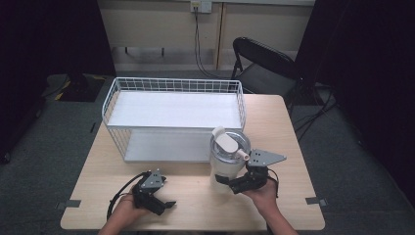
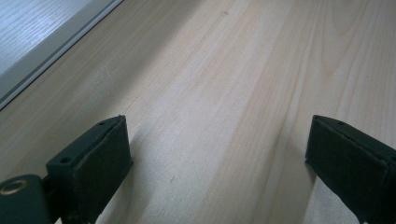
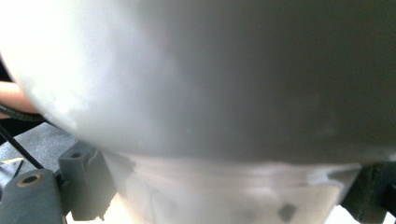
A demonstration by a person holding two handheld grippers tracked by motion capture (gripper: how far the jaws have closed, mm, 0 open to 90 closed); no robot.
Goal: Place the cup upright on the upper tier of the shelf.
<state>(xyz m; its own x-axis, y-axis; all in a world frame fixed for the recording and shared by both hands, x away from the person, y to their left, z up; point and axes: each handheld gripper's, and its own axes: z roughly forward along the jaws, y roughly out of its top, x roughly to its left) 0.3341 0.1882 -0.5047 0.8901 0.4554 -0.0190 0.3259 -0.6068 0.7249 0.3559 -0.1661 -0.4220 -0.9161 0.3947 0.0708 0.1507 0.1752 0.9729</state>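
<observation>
High view: white tumbler (image 1: 226,164) upright right of centre, just near of wire shelf rack (image 1: 173,117) | right gripper (image 1: 234,184) jaws clamped on its base | left gripper (image 1: 164,204) near-left on table (image 1: 293,147), jaws wide apart, empty
</observation>
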